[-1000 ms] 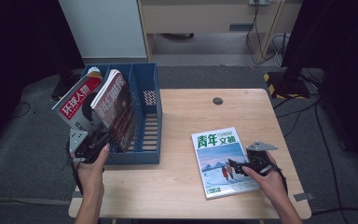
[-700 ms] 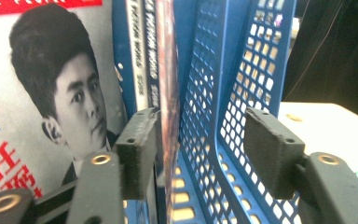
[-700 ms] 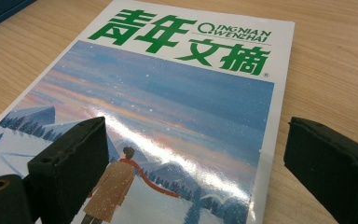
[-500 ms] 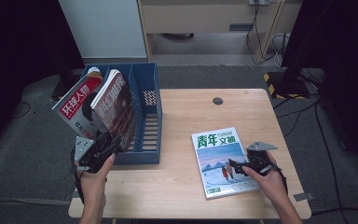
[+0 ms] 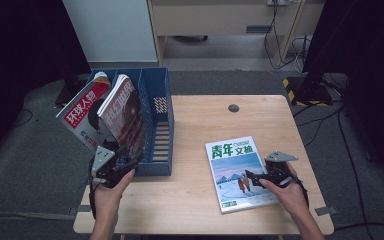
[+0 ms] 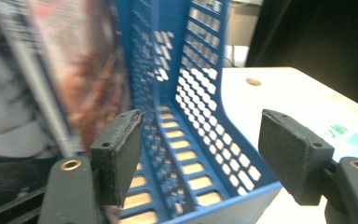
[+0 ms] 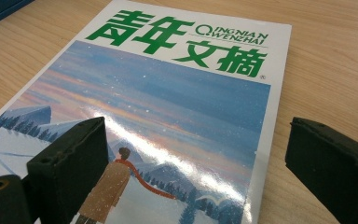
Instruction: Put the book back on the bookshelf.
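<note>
Left gripper point(image 5: 122, 167) is hovering at the near left corner of the blue rack point(image 5: 160, 120), jaws standing apart with nothing between them; in the left gripper view point(image 6: 198, 161) the pads are framing the rack's point(image 6: 186, 93) slotted floor and perforated divider. Two magazines are standing tilted in the rack's left compartments: the red one point(image 5: 82, 112) is leaning out over the rack's left side, the dark one point(image 5: 125, 112) is sitting just right of it, and both are showing blurred at the left of the left gripper view point(image 6: 42, 70). Can't tell whether a pad is touching the dark one. Green magazine point(image 5: 240, 172) is lying flat on the table point(image 5: 205, 120), face up, well right of the rack and nearer the front edge. Right gripper point(image 5: 252, 177) is sitting over the green magazine's right edge, on the side far from the rack, jaws spread wide and gripping nothing; in the right gripper view point(image 7: 196, 158) one pad is hanging over the cover point(image 7: 168, 93) and the other over bare wood just past its edge. Can't tell if either pad is touching the cover. A small dark disc point(image 5: 234, 107) is lying on the table right of the rack, toward the back.
</note>
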The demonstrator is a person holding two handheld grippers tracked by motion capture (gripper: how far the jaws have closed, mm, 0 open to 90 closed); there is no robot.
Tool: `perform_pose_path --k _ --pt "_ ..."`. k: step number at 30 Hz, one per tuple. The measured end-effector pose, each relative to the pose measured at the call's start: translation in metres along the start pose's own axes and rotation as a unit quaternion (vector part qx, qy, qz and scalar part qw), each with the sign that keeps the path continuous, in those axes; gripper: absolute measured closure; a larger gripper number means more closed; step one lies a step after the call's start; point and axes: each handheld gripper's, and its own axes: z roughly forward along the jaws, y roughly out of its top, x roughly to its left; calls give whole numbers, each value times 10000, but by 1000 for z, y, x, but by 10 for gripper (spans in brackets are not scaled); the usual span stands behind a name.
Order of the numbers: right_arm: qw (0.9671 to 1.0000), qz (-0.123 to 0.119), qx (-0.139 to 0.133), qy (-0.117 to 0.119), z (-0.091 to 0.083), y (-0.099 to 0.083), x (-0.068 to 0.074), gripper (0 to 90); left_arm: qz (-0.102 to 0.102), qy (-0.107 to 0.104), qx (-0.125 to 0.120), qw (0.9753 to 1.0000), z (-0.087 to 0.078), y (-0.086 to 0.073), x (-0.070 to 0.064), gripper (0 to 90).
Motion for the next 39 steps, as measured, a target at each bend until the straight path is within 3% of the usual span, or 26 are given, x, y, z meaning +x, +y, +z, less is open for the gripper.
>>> perform_pose_path --k 4,11,16,21,27,28,29,30,31,39 --pt "10000 34 -19 -21 0 0 0 63 133 -97 95 9998 5 -1 -11 270" --pt "10000 49 26 -61 0 -1 -4 73 192 -348 239 9989 13 -4 -26 237" --pt "9999 149 16 -43 -1 -2 -5 93 311 -621 400 9968 23 -8 -43 218" --pt "9999 143 9 -49 -1 -2 -5 139 417 -755 505 9950 28 -12 -55 213" --pt "9998 183 41 -53 -2 -3 -6 170 630 -1002 760 9901 38 -17 -76 211" --pt "9998 185 71 -59 -2 -3 -7 170 749 -1075 841 9878 41 -19 -84 211" --pt "9998 185 71 -59 -2 -3 -7 170 749 -1075 841 9878 41 -19 -84 211" --pt "9998 176 55 -75 -2 -3 -8 170 867 -1089 893 9862 44 -20 -91 211" --pt "9998 176 55 -75 -2 -3 -8 170 867 -1089 893 9862 44 -20 -91 211" --pt "9998 147 144 -62 -2 -4 -9 176 1039 -1346 1142 9788 58 -28 -115 211"
